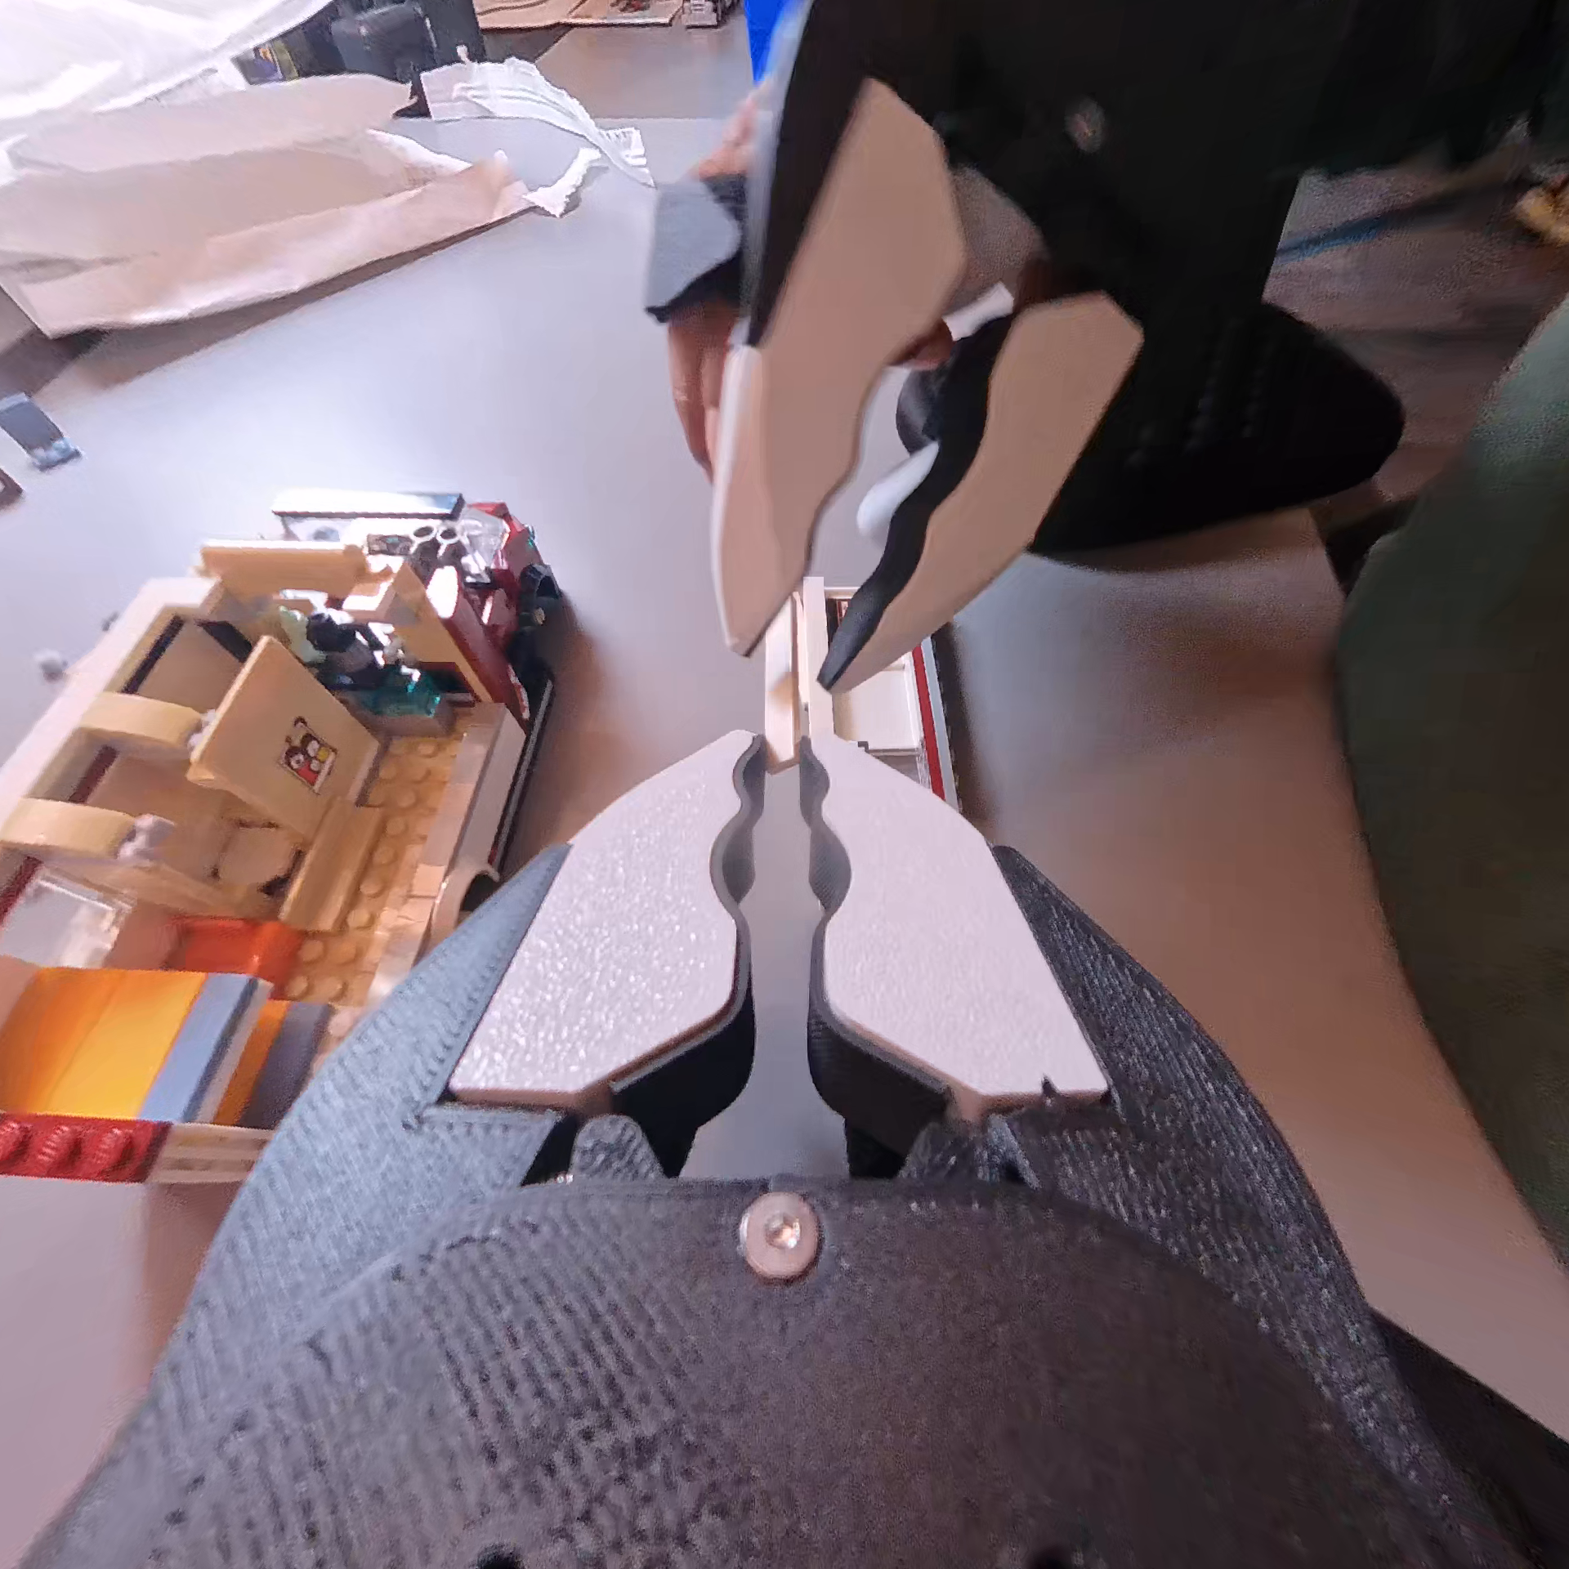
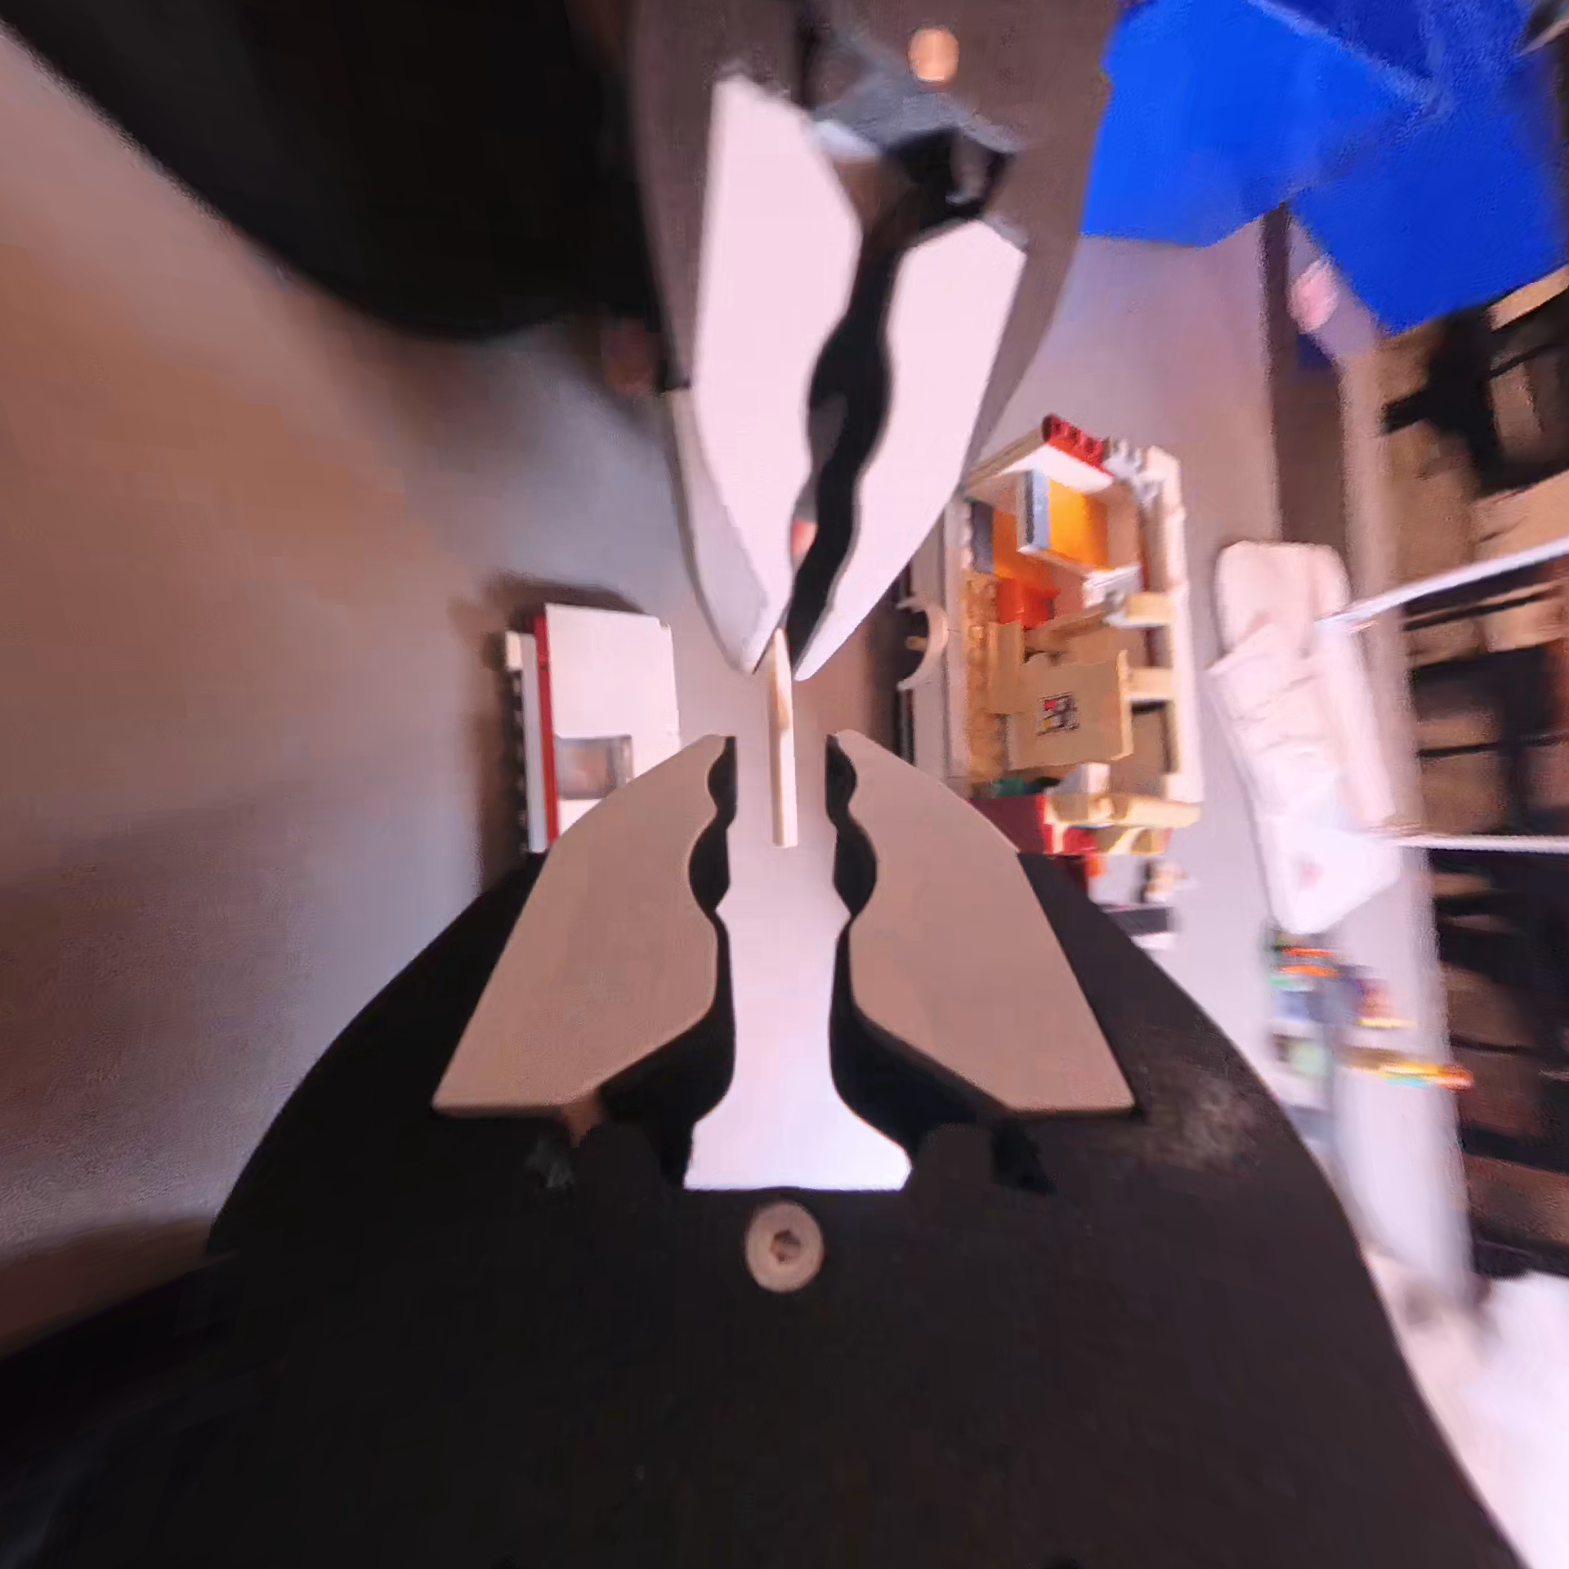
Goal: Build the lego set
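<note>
Two grippers met at one thin tan plastic strip [image 2: 781, 747]: left gripper [image 1: 783, 758] clenched its end, right gripper [image 2: 779, 747] gaped around it untouching; a jolt might twist it loose above the table [image 1: 594, 424].

A brick-built model [image 1: 255, 764] of tan, white, red and orange pieces sits open-topped on the grey desk [image 1: 509, 382]; a square sticker [image 1: 310, 754] shows on one tan panel; beside it lies a flat white brick panel with a red stripe [image 2: 594, 713]; crumpled brown paper [image 1: 212, 221] and torn white paper [image 1: 535, 110] lie at the far edge; something blue [image 2: 1316, 144], blurred, hangs above; dark shelving [image 2: 1494, 679] stands to one side.
</note>
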`<state>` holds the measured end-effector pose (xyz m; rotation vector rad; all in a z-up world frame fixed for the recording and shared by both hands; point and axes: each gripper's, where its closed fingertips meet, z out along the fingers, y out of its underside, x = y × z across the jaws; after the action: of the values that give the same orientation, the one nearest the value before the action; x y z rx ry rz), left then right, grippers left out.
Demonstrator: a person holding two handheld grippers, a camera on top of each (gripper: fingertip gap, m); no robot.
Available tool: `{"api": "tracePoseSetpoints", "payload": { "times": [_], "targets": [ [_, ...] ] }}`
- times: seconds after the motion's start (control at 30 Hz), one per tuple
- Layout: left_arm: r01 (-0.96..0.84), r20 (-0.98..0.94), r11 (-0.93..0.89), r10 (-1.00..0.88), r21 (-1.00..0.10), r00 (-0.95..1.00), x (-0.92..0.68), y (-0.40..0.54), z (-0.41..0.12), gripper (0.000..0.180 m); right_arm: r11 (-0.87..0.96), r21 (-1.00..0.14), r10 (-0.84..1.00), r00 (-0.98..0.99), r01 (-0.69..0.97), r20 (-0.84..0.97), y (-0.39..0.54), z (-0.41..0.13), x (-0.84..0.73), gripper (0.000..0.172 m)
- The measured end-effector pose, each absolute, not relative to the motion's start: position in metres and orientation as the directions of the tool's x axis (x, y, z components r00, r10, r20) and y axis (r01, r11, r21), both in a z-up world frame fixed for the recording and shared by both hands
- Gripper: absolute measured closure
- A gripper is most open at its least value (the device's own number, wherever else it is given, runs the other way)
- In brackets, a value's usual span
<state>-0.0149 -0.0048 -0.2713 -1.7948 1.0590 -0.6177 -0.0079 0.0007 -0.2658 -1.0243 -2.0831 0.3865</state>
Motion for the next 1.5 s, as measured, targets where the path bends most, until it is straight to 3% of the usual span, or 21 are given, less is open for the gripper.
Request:
{"api": "tracePoseSetpoints", "payload": {
  "times": [0.03, 0.17, 0.3, 0.4, 0.47, 0.53, 0.67, 0.8, 0.9, 1.03, 1.13, 1.23, 1.37, 1.5],
  "targets": [
    [-0.421, -0.078, -0.16, -0.865, -0.893, 0.495, -0.014, -0.005, -0.271, 0.173, 0.546, -0.623, 0.838, -0.369, 0.56, 0.403, 0.0, -0.264, -0.007, 0.15],
    [-0.516, -0.249, -0.028, -0.852, -0.856, 0.46, -0.011, -0.008, -0.271, 0.173, 0.315, -0.695, 0.928, -0.363, 0.646, 0.084, -0.002, -0.266, -0.002, 0.151],
    [-0.53, -0.304, 0.025, -0.842, -0.847, 0.445, -0.009, -0.01, -0.267, 0.173, 0.262, -0.698, 0.927, -0.375, 0.666, -0.01, -0.007, -0.273, 0.0, 0.164],
    [-0.477, -0.235, -0.036, -0.836, -0.878, 0.496, -0.014, -0.003, -0.264, 0.161, 0.289, -0.669, 0.938, -0.343, 0.684, 0.055, 0.012, -0.272, 0.014, 0.164],
    [-0.427, -0.165, -0.087, -0.839, -0.9, 0.519, -0.021, 0.0, -0.261, 0.159, 0.333, -0.574, 0.94, -0.309, 0.748, 0.143, 0.047, -0.282, 0.041, 0.164],
    [-0.388, -0.134, -0.1, -0.837, -0.916, 0.531, -0.025, 0.002, -0.256, 0.16, 0.316, -0.492, 0.949, -0.283, 0.811, 0.142, 0.075, -0.297, 0.073, 0.164],
    [-0.41, -0.133, -0.113, -0.84, -0.905, 0.525, -0.024, 0.003, -0.265, 0.161, 0.286, -0.437, 0.958, -0.269, 0.853, 0.101, 0.087, -0.315, 0.099, 0.163],
    [-0.413, -0.117, -0.13, -0.845, -0.901, 0.522, -0.024, 0.004, -0.27, 0.162, 0.352, -0.475, 0.936, -0.312, 0.807, 0.163, 0.076, -0.299, 0.089, 0.148],
    [-0.399, -0.106, -0.133, -0.846, -0.907, 0.523, -0.026, 0.005, -0.268, 0.163, 0.442, -0.539, 0.886, -0.442, 0.717, 0.138, 0.025, -0.29, 0.074, 0.148],
    [-0.387, -0.081, -0.145, -0.856, -0.911, 0.511, -0.025, 0.003, -0.268, 0.163, 0.528, -0.516, 0.835, -0.521, 0.674, 0.174, -0.007, -0.305, 0.064, 0.15],
    [-0.388, -0.087, -0.124, -0.872, -0.913, 0.482, -0.021, -0.002, -0.266, 0.162, 0.505, -0.512, 0.848, -0.511, 0.695, 0.142, -0.007, -0.313, 0.061, 0.162],
    [-0.392, -0.093, -0.07, -0.919, -0.917, 0.383, -0.012, -0.019, -0.263, 0.152, 0.417, -0.565, 0.863, -0.505, 0.712, -0.001, -0.011, -0.306, 0.061, 0.162],
    [-0.427, -0.152, 0.046, -0.964, -0.903, 0.217, 0.003, -0.048, -0.264, 0.135, 0.144, -0.645, 0.818, -0.457, 0.751, -0.349, -0.011, -0.281, 0.061, 0.163],
    [-0.544, -0.232, 0.083, -0.95, -0.835, 0.211, 0.005, -0.045, -0.287, 0.134, -0.154, -0.581, 0.645, -0.364, 0.799, -0.672, -0.005, -0.267, 0.06, 0.162]
  ]
}}
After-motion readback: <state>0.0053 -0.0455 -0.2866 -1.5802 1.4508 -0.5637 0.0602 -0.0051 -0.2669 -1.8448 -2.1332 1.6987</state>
